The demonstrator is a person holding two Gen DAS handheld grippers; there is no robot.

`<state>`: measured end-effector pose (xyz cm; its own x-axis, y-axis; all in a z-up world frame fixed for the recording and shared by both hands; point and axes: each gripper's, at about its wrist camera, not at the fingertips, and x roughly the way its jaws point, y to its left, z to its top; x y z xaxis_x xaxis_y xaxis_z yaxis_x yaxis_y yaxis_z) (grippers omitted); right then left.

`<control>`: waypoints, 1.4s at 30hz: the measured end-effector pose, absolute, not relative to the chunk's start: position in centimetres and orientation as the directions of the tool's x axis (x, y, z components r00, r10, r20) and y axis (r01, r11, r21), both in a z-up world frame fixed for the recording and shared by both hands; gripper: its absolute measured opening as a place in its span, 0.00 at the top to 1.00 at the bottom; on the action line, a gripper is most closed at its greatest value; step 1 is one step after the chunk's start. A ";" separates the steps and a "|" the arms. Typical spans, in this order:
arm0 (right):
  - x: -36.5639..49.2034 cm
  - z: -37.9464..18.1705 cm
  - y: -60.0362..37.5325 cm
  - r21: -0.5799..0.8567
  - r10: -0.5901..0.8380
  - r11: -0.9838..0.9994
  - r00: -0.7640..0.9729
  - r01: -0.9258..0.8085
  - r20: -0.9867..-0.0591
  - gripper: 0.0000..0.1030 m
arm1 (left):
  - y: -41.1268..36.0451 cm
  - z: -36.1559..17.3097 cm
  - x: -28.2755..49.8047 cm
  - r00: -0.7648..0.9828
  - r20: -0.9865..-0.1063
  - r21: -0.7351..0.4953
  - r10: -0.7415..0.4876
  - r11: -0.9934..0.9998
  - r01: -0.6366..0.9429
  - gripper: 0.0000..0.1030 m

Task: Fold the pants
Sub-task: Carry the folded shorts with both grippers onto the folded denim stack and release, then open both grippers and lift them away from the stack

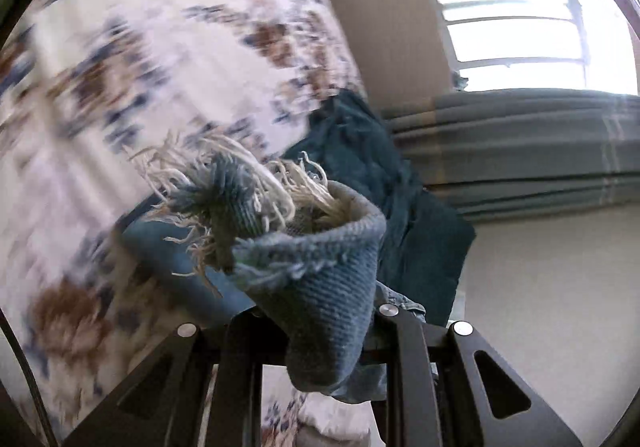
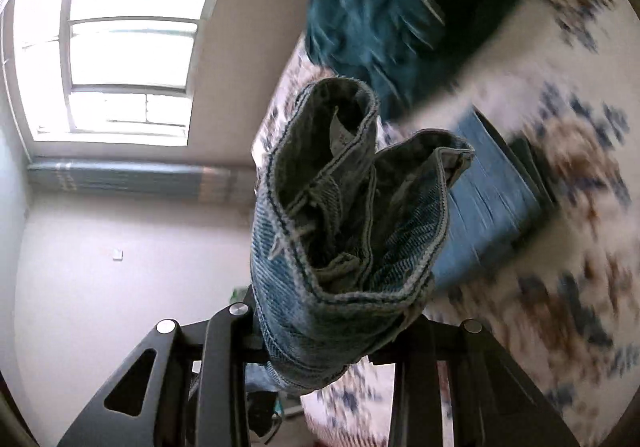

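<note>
The pants are light blue jeans. My left gripper (image 1: 320,331) is shut on a frayed leg hem of the jeans (image 1: 316,271), with white threads sticking out above the fingers. My right gripper (image 2: 332,339) is shut on a bunched fold of the jeans' waistband (image 2: 340,215), its inner side and seams facing the camera. Both grippers hold the denim lifted above a floral bedsheet (image 1: 120,87), also in the right wrist view (image 2: 560,247). Both views are tilted and motion-blurred.
A dark teal cloth (image 1: 392,199) lies on the bed, also in the right wrist view (image 2: 380,19). A blue flat piece (image 2: 488,199) lies beside the sheet. A bright window (image 1: 520,19), grey curtains (image 1: 520,151) and a white wall lie beyond.
</note>
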<state>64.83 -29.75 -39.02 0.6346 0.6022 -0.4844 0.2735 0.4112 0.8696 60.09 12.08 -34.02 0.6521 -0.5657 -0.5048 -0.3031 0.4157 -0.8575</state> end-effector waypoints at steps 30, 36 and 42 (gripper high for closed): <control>69.1 -61.5 -31.4 0.711 0.584 0.543 0.407 0.447 -0.702 0.51 | 10.0 -53.9 61.4 0.383 -0.751 -0.659 -0.538 0.648 -0.383 0.61; 67.0 -54.6 -28.8 0.388 0.263 0.856 0.359 0.341 -0.895 0.12 | 8.1 -48.3 59.5 0.370 -0.917 -0.252 -0.147 0.934 -0.253 0.14; 64.0 -49.1 -23.1 -0.048 -0.134 0.973 0.388 0.224 -0.912 0.11 | 4.3 -44.5 59.1 0.391 -0.919 -0.001 0.042 0.994 -0.109 0.14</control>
